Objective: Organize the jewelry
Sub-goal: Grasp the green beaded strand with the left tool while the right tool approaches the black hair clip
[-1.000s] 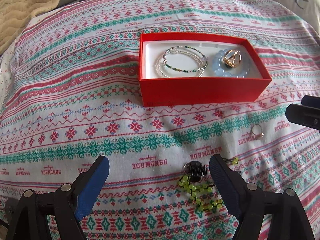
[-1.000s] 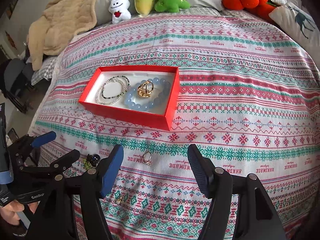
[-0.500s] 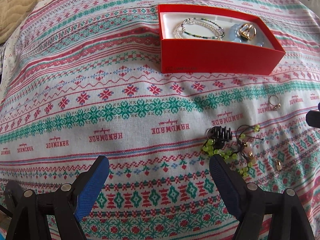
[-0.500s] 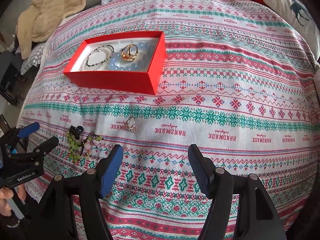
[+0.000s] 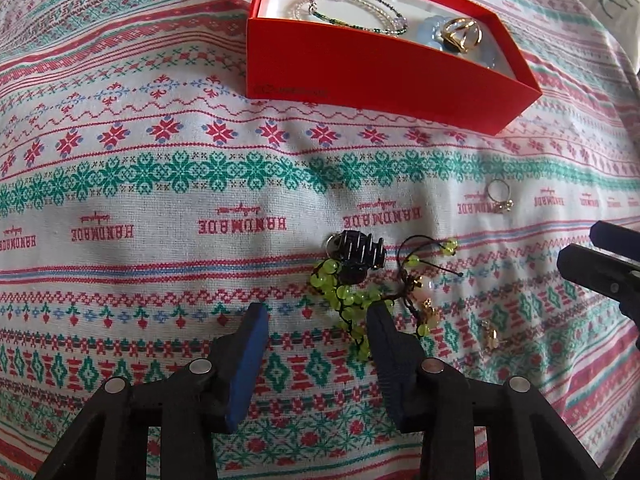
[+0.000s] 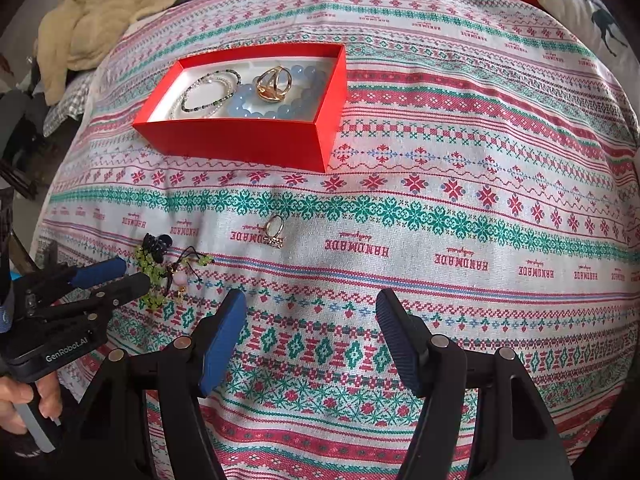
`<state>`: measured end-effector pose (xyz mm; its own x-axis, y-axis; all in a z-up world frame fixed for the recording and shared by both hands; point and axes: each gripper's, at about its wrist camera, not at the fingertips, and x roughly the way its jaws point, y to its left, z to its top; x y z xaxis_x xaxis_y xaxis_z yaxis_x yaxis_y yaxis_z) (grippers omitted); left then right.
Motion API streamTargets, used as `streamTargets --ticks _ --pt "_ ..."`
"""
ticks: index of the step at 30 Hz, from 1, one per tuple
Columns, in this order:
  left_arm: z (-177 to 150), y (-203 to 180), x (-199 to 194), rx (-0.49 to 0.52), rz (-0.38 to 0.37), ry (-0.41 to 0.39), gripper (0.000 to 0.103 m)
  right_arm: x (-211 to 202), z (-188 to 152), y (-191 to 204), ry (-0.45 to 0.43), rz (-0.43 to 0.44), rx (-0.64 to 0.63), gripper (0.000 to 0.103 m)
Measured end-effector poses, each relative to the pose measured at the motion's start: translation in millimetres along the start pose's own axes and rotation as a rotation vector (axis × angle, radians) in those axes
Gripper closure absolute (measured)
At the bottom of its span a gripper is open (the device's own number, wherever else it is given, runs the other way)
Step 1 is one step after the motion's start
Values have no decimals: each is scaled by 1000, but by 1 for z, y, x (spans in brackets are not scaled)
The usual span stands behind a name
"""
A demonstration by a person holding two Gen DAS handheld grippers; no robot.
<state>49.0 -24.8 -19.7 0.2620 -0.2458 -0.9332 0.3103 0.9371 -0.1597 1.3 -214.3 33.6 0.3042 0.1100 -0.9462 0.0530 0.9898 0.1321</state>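
The bedspread is white with woven bands of red, teal and blue motifs and rows of red "HANDMADE" lettering. The box is bright red outside and white inside. In it lie a pale blue bead bracelet, a gold ring, and thin strands of white and dark green beads. On the cloth, the beaded bracelet is lime green on black cord, beside a black hair claw. The gripper pads are blue on black frames.

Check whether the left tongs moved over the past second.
Yes. In the right wrist view the left tongs have come forward to the green bead bracelet, which lies fixed on the bedspread; the jaws have narrowed but remain open.
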Motion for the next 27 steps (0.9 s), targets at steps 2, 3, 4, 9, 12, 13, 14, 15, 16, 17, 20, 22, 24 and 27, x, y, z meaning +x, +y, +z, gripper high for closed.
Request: streamTargets --ticks 2,3,4,9,12,13,14,15,16,17,20,22,24,27 --pt "2 -6 1 9 12 -5 66 0 0 0 0 1 3 33" --pt "3 -8 3 15 17 -7 68 0 0 0 0 1 4 33" --pt "3 -8 4 23 27 -8 73 0 0 0 -1 -1 5 33" --pt "4 -21 10 79 110 -16 102 1 1 0 1 -2 8 33" --pt "3 -19 6 71 92 -22 102 2 3 1 0 1 7 33" --pt "2 -17 3 69 87 -25 102 2 4 2 -1 3 5 33" --pt "1 -13 0 67 86 -30 102 2 4 4 -2 4 3 33" --pt "0 -10 -3 65 85 -35 102 2 5 5 -2 6 1 33" --pt "-1 -7 -6 62 85 -42 102 3 6 7 -3 8 -2 33" --pt "-2 -4 -10 57 85 -50 102 3 6 8 -5 10 -4 33" --pt "-4 8 -21 38 83 -72 102 4 9 14 -6 18 -15 33" --pt "-4 17 -28 19 84 -86 102 4 11 19 -6 28 -26 33" --pt "-6 33 -35 0 86 -102 102 3 15 21 -10 35 -29 33" --pt "-4 45 -43 -20 95 -125 102 2 22 19 -21 42 -9 33"
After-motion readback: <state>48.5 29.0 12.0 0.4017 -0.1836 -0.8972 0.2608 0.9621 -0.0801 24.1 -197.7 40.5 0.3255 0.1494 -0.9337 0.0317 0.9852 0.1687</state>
